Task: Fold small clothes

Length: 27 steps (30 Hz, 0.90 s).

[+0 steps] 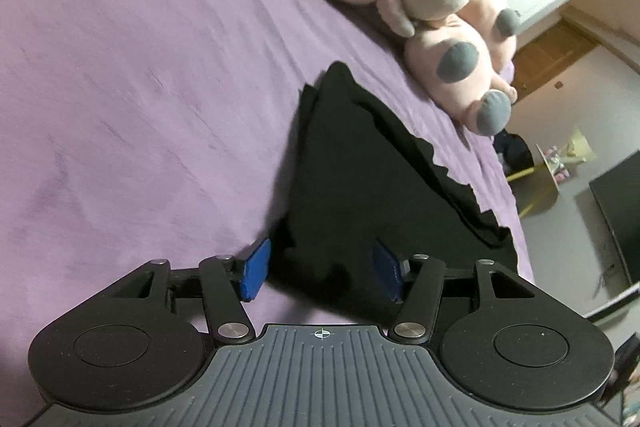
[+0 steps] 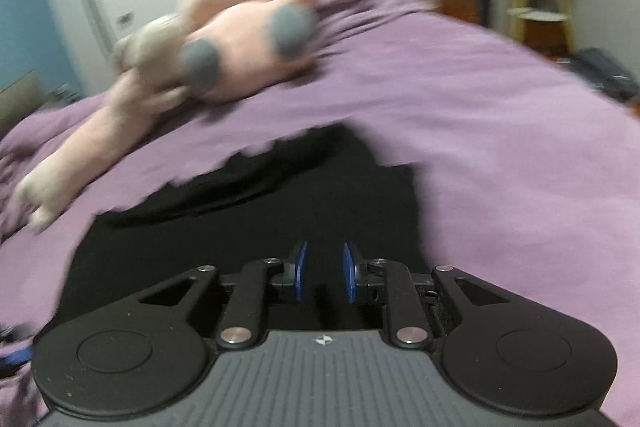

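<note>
Nearest the left wrist camera, the left gripper [image 1: 320, 273] had its jaws spread wide, the blue pads [image 1: 256, 269] straddling the near corner of the black garment [image 1: 352, 167] without pinching it. The right gripper [image 2: 325, 273] hovered over the same dark cloth with its jaws parted by a narrow gap, nothing held between them. The garment lay flat on the purple bedspread [image 1: 140, 87], running toward one o'clock in the left view. Beyond it, at about two o'clock, lay a pink plush toy [image 1: 452, 39] with grey patches; the right view was blurred.
</note>
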Each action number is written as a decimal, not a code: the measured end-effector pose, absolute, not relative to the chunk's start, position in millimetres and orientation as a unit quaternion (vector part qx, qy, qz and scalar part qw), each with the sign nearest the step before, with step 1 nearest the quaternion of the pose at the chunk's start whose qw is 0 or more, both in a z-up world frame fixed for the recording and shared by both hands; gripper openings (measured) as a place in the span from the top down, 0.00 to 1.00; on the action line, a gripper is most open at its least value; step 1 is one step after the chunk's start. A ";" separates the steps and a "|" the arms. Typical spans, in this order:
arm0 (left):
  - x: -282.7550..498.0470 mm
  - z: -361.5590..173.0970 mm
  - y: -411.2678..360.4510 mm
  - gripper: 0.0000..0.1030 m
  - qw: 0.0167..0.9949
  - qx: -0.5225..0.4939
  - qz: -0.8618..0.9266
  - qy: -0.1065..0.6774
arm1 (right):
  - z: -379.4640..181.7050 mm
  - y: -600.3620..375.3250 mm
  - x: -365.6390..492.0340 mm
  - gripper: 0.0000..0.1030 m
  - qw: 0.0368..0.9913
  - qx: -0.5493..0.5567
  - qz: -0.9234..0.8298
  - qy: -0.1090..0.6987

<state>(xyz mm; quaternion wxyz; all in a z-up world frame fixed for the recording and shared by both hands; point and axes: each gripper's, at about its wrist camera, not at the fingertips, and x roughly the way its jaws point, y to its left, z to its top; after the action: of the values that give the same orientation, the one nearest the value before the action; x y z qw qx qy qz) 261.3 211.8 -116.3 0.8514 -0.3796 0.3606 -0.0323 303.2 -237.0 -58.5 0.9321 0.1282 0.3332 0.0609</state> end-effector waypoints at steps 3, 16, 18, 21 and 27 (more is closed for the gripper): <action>270.3 -116.0 204.3 0.33 0.861 -0.372 -0.035 0.347 | -66.1 -189.0 316.3 0.82 0.926 0.093 0.123 0.343; 283.8 -130.9 206.7 0.62 0.856 -0.365 -0.018 0.365 | -85.2 -131.5 463.6 0.83 0.927 0.012 0.091 0.364; 282.2 -131.2 205.5 0.62 0.859 -0.360 -0.020 0.364 | -80.5 -141.7 473.6 0.85 0.936 0.047 0.061 0.342; 281.9 -132.3 206.3 0.61 0.857 -0.365 -0.019 0.364 | -77.6 -152.9 475.5 0.85 0.941 0.066 0.023 0.330; 284.2 -134.2 211.0 0.60 0.841 -0.398 -0.012 0.366 | -73.3 -164.0 410.7 0.81 0.931 0.119 0.092 0.334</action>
<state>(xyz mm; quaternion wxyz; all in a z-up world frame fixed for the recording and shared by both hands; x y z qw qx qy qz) 284.2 211.0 -134.2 0.8412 -0.3981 0.3658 -0.0116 410.7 -164.0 -73.3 0.9307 0.1190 0.3336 0.0915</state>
